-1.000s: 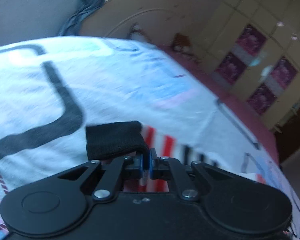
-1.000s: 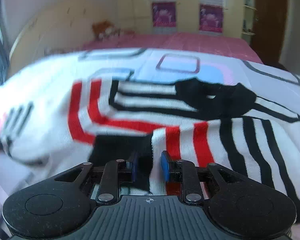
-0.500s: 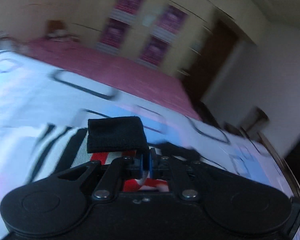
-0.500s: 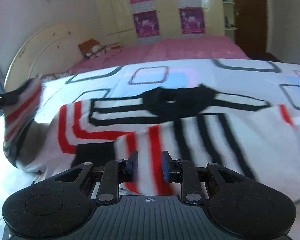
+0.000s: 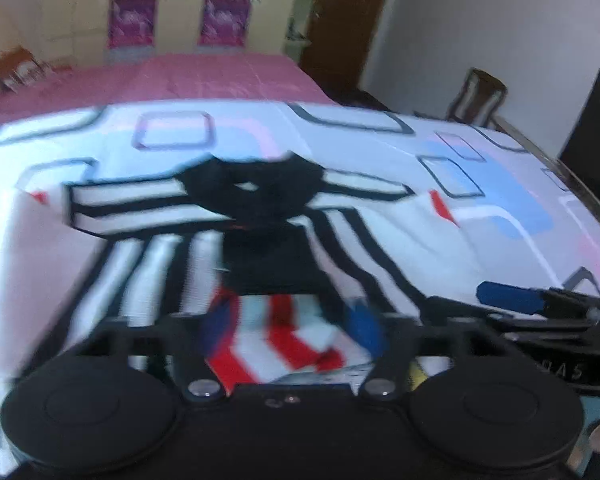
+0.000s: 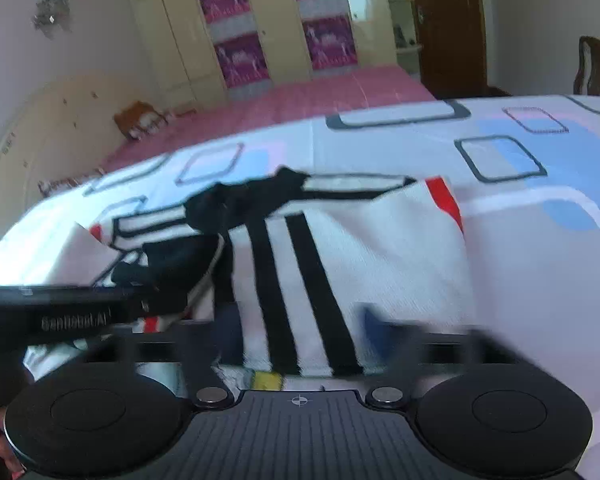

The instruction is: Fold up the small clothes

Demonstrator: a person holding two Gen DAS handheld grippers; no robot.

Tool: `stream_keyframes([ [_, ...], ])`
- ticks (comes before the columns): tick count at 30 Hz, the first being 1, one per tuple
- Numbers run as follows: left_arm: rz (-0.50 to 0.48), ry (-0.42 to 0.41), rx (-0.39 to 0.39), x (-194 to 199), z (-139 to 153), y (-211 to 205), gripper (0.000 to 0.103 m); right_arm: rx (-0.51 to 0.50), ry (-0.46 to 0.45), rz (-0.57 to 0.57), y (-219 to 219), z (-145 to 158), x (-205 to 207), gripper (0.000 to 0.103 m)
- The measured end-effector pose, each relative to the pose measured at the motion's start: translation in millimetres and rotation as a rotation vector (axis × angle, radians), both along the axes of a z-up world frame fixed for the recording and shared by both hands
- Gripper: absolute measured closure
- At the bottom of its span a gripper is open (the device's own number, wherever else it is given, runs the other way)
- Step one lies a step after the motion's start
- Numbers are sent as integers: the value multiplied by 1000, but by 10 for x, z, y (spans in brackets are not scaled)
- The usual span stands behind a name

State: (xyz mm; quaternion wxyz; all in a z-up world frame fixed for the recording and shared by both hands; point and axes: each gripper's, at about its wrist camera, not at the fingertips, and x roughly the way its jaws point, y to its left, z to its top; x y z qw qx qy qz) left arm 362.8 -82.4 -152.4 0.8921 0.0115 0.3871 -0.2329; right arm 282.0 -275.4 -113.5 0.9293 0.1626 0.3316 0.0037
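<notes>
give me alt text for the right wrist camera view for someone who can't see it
A white top with black and red stripes lies spread on a patterned bed sheet, and the right gripper hangs over its near edge, jaws having just opened. The left gripper reaches in from the left. Behind stand a cream wardrobe and a brown door.

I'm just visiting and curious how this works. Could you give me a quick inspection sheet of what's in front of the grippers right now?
Surface: bed sheet, white with blue and pink patches.
Job's things: striped shirt lying flat on it, black collar at the far end.
Clutter: nothing seen.
Grippers: left gripper and right gripper open, jaws just opened, cloth between them unpinched.
Cables: nothing seen.
Surroundings: pink bedspread, wardrobe, brown door, chair.
</notes>
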Motion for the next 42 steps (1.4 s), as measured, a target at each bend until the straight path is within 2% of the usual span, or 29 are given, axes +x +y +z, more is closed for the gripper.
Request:
stream_keyframes([
  [3, 51, -57, 45, -105, 76, 272, 25, 11, -15, 49, 117, 20, 75, 24],
  [6, 141, -102, 114, -211, 103, 583, 25, -1, -3, 110, 341, -11, 210, 24],
  [10, 265, -134, 192, -328, 83, 1012, 25, -41, 17, 158, 623, -112, 417, 25],
  [11, 283, -136, 215, -335, 60, 1087, 25, -51, 19, 156, 672, -133, 474, 28],
  [13, 307, -118, 249, -312, -7, 1187, 25, -52, 34, 158, 729, -172, 596, 52],
  [15, 317, -98, 268, -297, -85, 1256, 27, -49, 39, 148, 764, -184, 682, 54],
  [16, 317, -93, 280, -267, -134, 1258, 28, -58, 39, 140, 775, -184, 708, 61],
  [17, 313, -96, 288, -247, -163, 1260, 31, -63, 37, 140, 777, -175, 734, 72],
  [18, 309, -102, 294, -211, -205, 1239, 32, -63, 34, 135, 770, -157, 742, 95],
  [19, 305, -110, 300, -160, -232, 1222, 41, -59, 26, 127, 751, -128, 738, 97],
  [20, 303, -117, 304, -123, -247, 1212, 53, -49, 9, 114, 709, -85, 720, 97],
  [23, 295, -141, 309, -22, -272, 1169, 71, -41, -34, 62, 540, 58, 649, 97],
  [25, 267, -141, 320, -5, -304, 1153, 75, -59, -43, 26, 399, 92, 589, 97],
  [28, 237, -151, 349, -86, -361, 1161, 78, -16, 13, -17, 157, -32, 539, 97],
  [32, 240, -117, 310, -76, -382, 1246, 78, 50, 121, -43, 24, -324, 515, 97],
  [35, 225, -84, 289, -68, -335, 1289, 77, 62, 112, -61, -61, -310, 445, 96],
  [36, 219, -73, 277, -68, -313, 1306, 76, 56, 113, -63, -84, -286, 431, 87],
  [37, 214, -58, 258, -83, -273, 1340, 72, 32, 111, -70, -96, -258, 407, 70],
  [38, 211, -40, 230, -111, -234, 1384, 65, 3, 104, -81, -116, -225, 382, 63],
  [39, 210, -24, 198, -130, -189, 1427, 61, -11, 92, -88, -141, -195, 346, 51],
  [41, 227, -24, 152, -188, -82, 1502, 26, -1, 67, -93, -205, -137, 278, 49],
  [42, 237, -38, 132, -214, -31, 1527, 24, 6, 65, -89, -230, -125, 277, 49],
])
